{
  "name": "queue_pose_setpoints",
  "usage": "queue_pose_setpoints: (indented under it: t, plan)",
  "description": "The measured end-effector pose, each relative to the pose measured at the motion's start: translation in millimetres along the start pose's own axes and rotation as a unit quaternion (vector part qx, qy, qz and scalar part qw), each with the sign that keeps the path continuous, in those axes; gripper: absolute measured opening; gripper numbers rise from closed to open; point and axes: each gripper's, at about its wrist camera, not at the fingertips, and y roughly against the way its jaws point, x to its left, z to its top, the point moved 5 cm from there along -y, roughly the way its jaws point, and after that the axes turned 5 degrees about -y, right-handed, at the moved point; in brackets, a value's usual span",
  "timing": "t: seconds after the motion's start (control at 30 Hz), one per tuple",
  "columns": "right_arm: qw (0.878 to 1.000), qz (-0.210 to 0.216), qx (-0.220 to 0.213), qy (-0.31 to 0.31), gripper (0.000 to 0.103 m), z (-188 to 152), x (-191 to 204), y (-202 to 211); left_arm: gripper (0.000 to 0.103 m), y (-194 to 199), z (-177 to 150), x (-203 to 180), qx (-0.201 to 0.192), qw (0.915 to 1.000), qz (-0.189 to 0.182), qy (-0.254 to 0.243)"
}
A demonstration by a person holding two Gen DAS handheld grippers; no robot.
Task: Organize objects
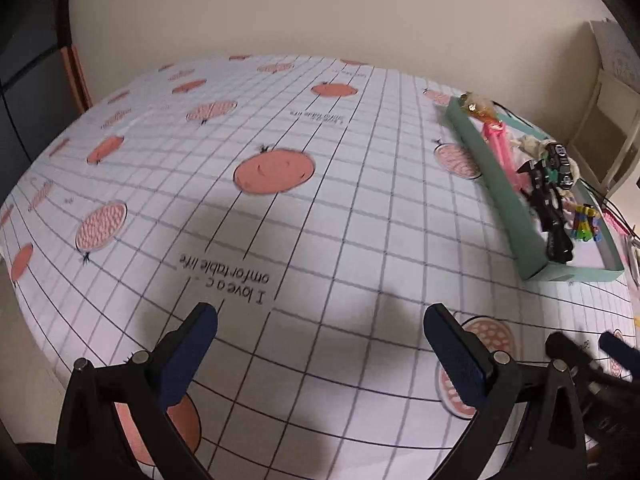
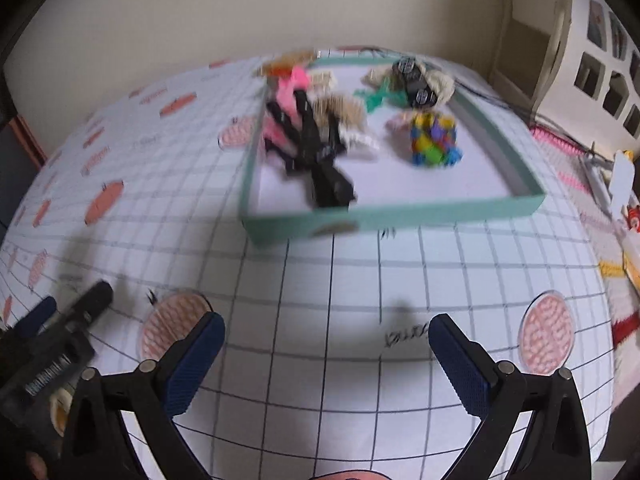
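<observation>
**Toys all piled in the green tray, both claws empty**

Toys sit inside the shallow green tray (image 2: 400, 216), which rests on the table (image 2: 320, 280) with its grid-and-fruit cloth. From the right wrist view the tray is straight ahead, well apart from the right claw (image 2: 326, 346), whose blue-padded jaws stand wide apart with nothing between them. Same story for the left claw (image 1: 320, 338): jaws spread, just bare cloth under it, and the tray is off to its right side near the table edge.

What I can make out in the tray: a black toy (image 2: 324, 168) lying along the left wall, a pink piece (image 2: 294, 80) behind it, a multicoloured block cluster (image 2: 434, 140) toward the right, something green (image 2: 376, 98), and a beige rope-like bundle (image 2: 440, 80) at the back with dark round bits on it. Honestly the right view is smeared with motion blur, so exact shapes are hard to tell, and the fluffy tan thing in the middle I can't identify.

Each claw shows up at the edge of the other's view, partly cut off. Stuff past the table's right edge is too blurry to name.
</observation>
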Motion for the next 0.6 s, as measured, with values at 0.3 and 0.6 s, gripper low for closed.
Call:
queue_pose_setpoints:
  t: [0.3,0.6]
  plan:
    - [1.000,-0.011,-0.006,-0.005,0.103,-5.1,-8.3,-7.4,0.103,-9.7,-6.2,6.8,0.007,1.0000,0.001,-0.006]
    - [0.999,-0.024,-0.042,-0.007,0.103,-5.1,-10.8,-9.0,0.103,-11.0,-8.8,3.4,-0.006,0.9997,0.014,-0.018]
